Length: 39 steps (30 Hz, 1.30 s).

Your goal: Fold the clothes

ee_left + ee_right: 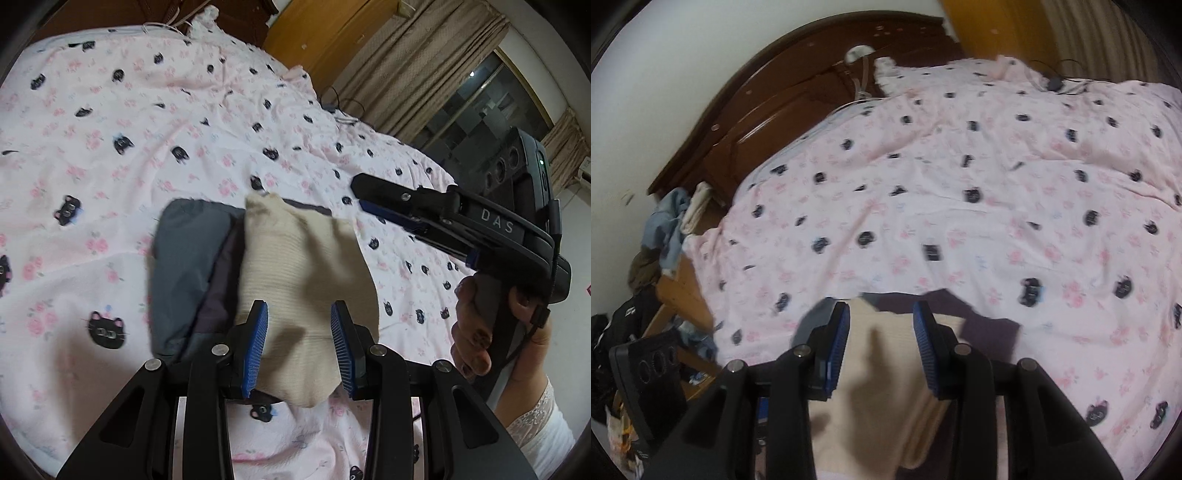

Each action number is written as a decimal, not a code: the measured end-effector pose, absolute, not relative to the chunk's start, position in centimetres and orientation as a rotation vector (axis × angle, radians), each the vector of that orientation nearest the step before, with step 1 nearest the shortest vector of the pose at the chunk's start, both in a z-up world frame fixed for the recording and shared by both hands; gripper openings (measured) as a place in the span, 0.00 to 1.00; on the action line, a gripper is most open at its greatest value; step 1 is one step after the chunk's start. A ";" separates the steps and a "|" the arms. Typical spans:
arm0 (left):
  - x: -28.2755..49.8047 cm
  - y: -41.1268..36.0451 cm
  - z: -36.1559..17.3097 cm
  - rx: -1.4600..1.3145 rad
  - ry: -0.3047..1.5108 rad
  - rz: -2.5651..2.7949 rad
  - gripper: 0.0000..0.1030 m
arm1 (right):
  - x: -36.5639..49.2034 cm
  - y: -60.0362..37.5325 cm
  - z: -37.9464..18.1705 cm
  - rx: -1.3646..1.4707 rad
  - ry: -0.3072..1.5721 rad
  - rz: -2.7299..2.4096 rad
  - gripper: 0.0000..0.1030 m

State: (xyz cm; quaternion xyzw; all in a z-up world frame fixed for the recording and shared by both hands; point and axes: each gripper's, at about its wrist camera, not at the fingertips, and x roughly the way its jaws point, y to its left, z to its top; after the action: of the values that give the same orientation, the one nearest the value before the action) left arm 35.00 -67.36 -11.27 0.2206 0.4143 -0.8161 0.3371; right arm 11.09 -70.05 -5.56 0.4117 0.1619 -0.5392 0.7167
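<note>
A beige ribbed garment (306, 266) lies folded on top of a grey garment (184, 266) on the pink cat-print bedspread (110, 147). It looks light, soft and limp, likely to sag and slide on the grey cloth, so corners or a folded edge seem the best hold. The left gripper (299, 343) hovers over it with jaws apart and empty; the right gripper (881, 343) likewise stands spread, holding nothing

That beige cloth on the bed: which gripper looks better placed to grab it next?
Probably the left. The left gripper hangs open with the beige cloth between its fingers, while the right gripper, also open, points past the cloth's far corner.
</note>
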 end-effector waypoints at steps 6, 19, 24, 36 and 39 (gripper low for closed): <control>34.2 -67.6 -12.7 0.659 1.084 -2.121 0.30 | 14.6 -72.1 -7.4 0.991 0.415 -1.032 0.37; 33.2 -67.6 -14.1 0.737 1.092 -2.115 0.30 | 13.5 -74.6 -11.5 1.080 0.457 -1.109 0.35; 33.4 -67.6 -13.8 0.723 1.091 -2.112 0.30 | 11.4 -73.5 -9.9 1.115 0.268 -1.028 0.37; 33.5 -67.4 -13.4 0.708 1.082 -2.099 0.30 | 11.1 -67.0 -9.5 1.081 0.369 -0.983 0.37; 33.3 -67.2 -13.3 0.710 1.078 -2.095 0.30 | 11.4 -66.7 -10.7 1.082 0.437 -1.050 0.35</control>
State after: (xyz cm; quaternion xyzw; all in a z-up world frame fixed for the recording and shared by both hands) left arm 33.34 -67.19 -13.35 0.2720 0.4131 -0.8024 0.3339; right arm 11.36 -66.65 -10.69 0.4870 0.1968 -0.4728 0.7075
